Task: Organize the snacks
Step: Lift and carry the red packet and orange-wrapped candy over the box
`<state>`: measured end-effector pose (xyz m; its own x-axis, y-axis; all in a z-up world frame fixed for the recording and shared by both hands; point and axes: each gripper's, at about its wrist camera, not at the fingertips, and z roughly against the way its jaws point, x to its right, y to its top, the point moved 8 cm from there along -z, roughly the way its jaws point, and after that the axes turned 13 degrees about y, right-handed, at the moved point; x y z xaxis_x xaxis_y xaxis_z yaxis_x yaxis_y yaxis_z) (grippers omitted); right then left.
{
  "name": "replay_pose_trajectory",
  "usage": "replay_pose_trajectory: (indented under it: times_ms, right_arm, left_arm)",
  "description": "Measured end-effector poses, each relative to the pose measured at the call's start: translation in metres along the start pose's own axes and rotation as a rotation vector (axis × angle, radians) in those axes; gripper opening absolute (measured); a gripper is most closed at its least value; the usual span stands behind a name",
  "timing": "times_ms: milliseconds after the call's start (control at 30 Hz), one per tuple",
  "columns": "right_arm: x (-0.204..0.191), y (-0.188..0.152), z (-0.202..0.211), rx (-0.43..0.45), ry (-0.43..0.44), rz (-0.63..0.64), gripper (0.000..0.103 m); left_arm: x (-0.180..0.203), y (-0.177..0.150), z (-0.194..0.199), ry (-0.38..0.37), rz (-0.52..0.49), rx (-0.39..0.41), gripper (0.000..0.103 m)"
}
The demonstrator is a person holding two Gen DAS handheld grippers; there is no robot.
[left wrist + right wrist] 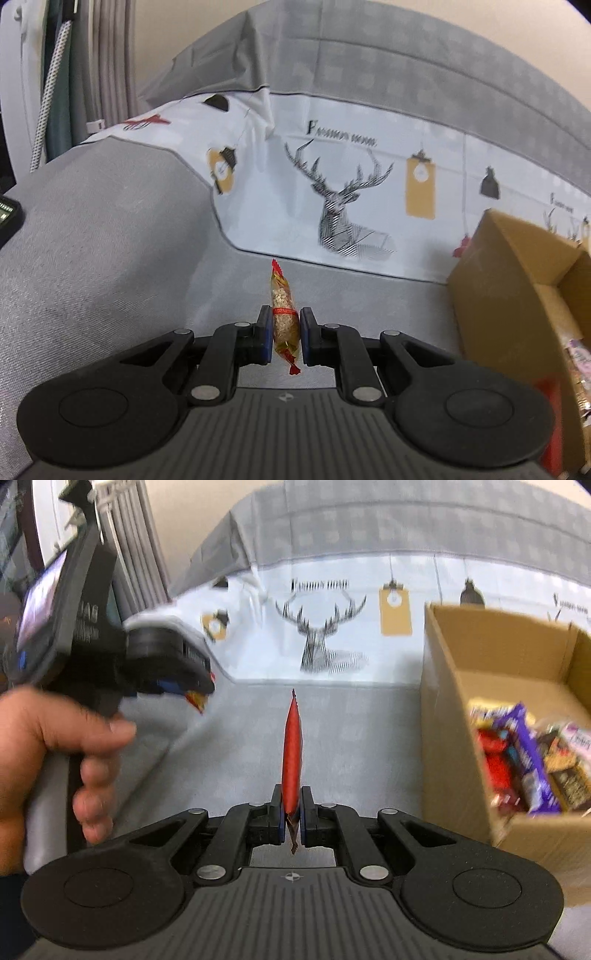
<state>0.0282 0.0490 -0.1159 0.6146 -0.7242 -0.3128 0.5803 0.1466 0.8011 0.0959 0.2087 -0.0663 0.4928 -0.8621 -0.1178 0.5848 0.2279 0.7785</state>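
My left claw (286, 334) is clamped on a clear packet of pale snack bits (283, 314), held edge-on above the grey cloth. My right claw (291, 819) pinches a red wrapper (291, 753) upright, left of the cardboard box (454, 716) of snacks.

My surface (351, 738) wears a grey cloth with a white deer-print band; cardboard box (458, 709) of snacks sits at its right edge.

A grey sofa (92, 229) fills the view, draped with a white throw (369, 192) printed with a stag's head and yellow tags. Behind it stands a cream wall (221, 22); grey pleated curtains (110, 55) hang at left.
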Motion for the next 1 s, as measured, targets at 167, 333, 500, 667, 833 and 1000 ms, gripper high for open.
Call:
replay_pose_trajectory:
  times_ms: [167,333,500,667,833,1000]
  right_arm:
    - [0.01,0.056,0.036,0.12,0.0,-0.003,0.008]
    - [0.031,0.117,0.07,0.239,-0.018,0.077,0.008]
    - [0.078,0.119,0.069,0.262,-0.069,0.042,0.008]
    - [0.093,0.11,0.066,0.247,-0.075,-0.04,0.008]
    - [0.095,0.104,0.069,0.238,-0.102,0.012,0.008]
    - [0.113,0.103,0.082,0.247,-0.135,-0.002,0.008]
  left_arm:
    - [0.014,0.011,0.014,-0.052,0.008,0.04,0.016]
    - [0.026,0.022,0.025,-0.096,0.011,0.067,0.016]
    - [0.039,0.028,0.027,-0.124,0.016,0.074,0.016]
    - [0.056,0.032,0.028,-0.147,0.017,0.082,0.016]
    - [0.071,0.032,0.03,-0.17,0.01,0.086,0.016]
    - [0.091,0.033,0.034,-0.199,-0.008,0.109,0.016]
